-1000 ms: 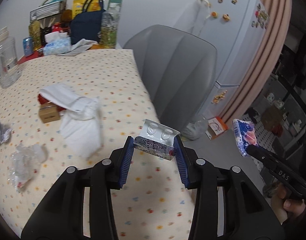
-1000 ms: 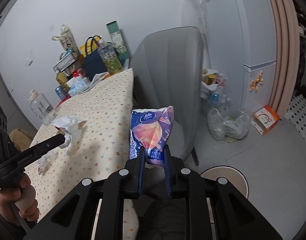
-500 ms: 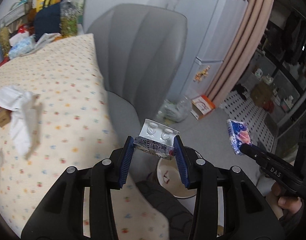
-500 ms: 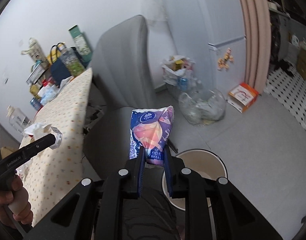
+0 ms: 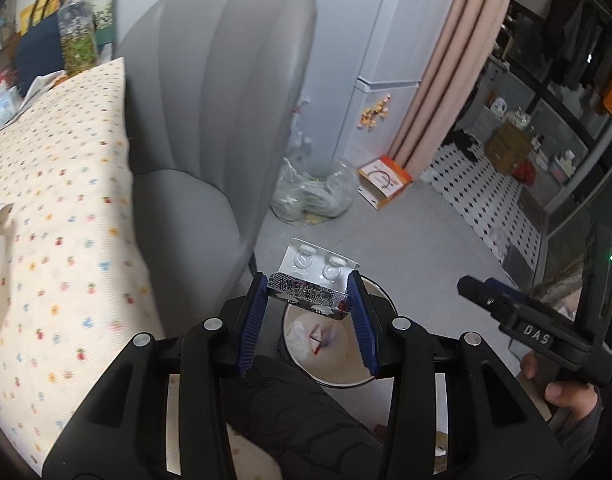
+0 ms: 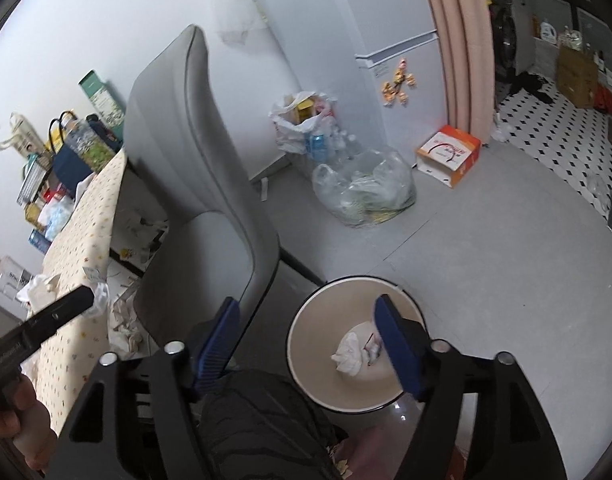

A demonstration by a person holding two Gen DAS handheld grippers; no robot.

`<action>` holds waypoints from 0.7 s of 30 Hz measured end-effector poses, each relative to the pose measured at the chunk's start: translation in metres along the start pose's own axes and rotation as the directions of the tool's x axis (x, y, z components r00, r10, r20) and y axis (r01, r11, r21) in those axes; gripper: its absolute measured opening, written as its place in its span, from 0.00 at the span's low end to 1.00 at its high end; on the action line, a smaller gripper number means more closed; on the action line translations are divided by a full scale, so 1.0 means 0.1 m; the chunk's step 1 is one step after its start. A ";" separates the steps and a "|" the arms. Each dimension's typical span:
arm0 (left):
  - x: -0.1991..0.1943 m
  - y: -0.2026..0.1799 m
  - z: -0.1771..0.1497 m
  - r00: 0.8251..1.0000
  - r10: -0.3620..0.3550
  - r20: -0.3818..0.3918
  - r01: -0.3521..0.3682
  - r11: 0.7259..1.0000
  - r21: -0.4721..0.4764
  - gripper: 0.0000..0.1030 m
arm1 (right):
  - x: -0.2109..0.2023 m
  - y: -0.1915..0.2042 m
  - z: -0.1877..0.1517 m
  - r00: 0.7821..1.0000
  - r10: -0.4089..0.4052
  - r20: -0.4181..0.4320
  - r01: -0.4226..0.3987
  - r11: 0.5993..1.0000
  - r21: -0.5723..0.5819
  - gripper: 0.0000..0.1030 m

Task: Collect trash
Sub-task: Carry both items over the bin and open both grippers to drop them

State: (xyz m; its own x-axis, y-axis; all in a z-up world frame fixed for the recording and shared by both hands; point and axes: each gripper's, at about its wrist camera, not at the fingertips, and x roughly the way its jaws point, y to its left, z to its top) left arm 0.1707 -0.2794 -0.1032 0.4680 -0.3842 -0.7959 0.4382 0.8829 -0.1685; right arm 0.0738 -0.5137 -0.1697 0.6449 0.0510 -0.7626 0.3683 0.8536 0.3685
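My left fingers (image 5: 308, 312) grasp a blister pack (image 5: 312, 286) crosswise between the blue pads, hanging over the bin (image 5: 293, 354) on the floor beside the chair (image 5: 209, 128). My right fingers (image 6: 306, 340) have just been opening and hold nothing, spread over the bin's rim above crumpled trash (image 6: 352, 354) inside.

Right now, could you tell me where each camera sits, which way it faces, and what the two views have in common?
Left wrist: rides the left gripper, tilted down over the table edge; the jaws clamp a blister pack above the bin. A dark trouser leg and the hand holding the right gripper show.
Right wrist: rides the right gripper, tilted down at the bin; its jaws have just been opening and are empty. The trouser leg and the other hand show.
Shared: bin, grey chair, clear bag, orange box.
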 end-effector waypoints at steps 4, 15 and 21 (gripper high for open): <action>0.13 -0.12 0.01 0.999 -0.017 -0.027 0.018 1.000 0.019 0.40 | -0.06 -0.14 0.06 1.000 -0.019 0.024 0.018 0.999 0.030 0.77; 0.50 -0.54 0.05 0.992 -0.071 -0.107 0.079 0.994 0.070 0.40 | -0.25 -0.50 0.20 0.996 -0.051 0.074 0.043 0.993 0.107 0.80; 0.73 -0.78 0.06 0.984 -0.095 -0.151 0.110 0.989 0.094 0.41 | -0.38 -0.67 0.26 0.991 -0.081 0.104 0.066 0.988 0.142 0.82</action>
State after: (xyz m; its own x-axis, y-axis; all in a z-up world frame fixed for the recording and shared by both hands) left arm 0.1750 -0.3780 -0.1446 0.3029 -0.4212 -0.8549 0.5575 0.8058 -0.1995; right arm 0.0419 -0.5866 -0.1520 0.6790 -0.0724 -0.7305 0.5010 0.7730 0.3891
